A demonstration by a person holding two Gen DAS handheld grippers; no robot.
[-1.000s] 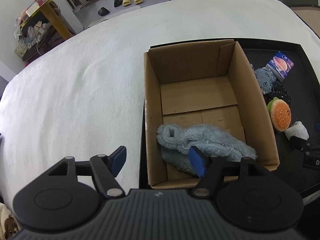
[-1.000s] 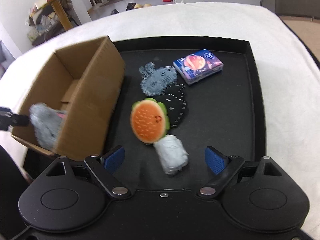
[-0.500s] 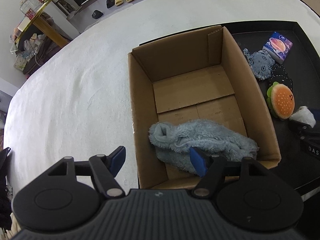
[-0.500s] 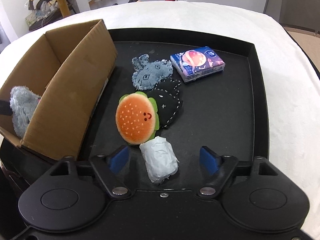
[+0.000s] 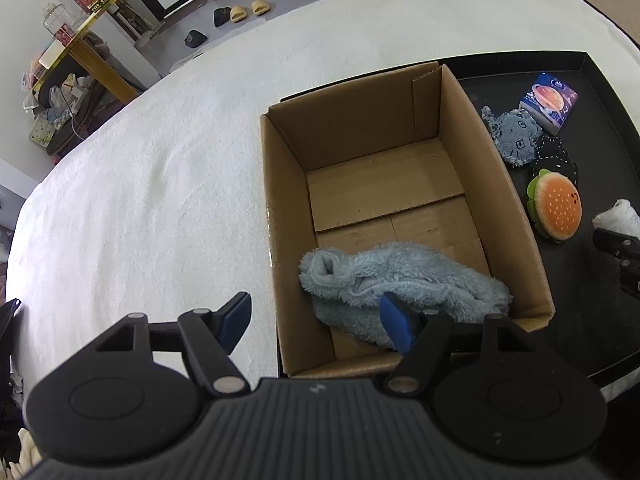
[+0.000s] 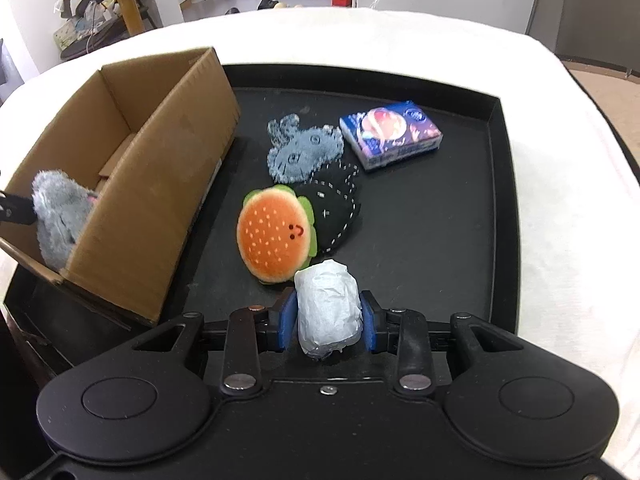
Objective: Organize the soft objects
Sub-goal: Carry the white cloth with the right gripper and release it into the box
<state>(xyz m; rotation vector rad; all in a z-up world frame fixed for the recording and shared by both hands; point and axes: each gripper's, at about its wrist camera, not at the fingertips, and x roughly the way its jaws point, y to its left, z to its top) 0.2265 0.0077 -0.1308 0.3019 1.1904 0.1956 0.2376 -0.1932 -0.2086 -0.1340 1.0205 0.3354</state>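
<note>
Since the earlier frame the right gripper (image 6: 329, 320) has been brought together onto the white wrapped bundle (image 6: 327, 307), which is now clamped between its blue pads (image 6: 289, 322) near the front edge of the black tray (image 6: 502, 208). The tray is laid on a white cloth-covered surface (image 5: 160, 184). The cardboard box (image 5: 504, 216) is set along the tray's left edge, with the fluffy blue cloth (image 5: 400, 280) lying in its near end. The left gripper (image 5: 316, 318) is held spread apart over the box's near left corner, nothing between its fingers. Just ahead of the bundle, touching it, the burger plush (image 6: 276, 236) is seen, overlapping a black stitched pad (image 6: 340, 212); beyond lie a grey denim patch (image 6: 304, 152) and a tissue pack (image 6: 390, 134).
</note>
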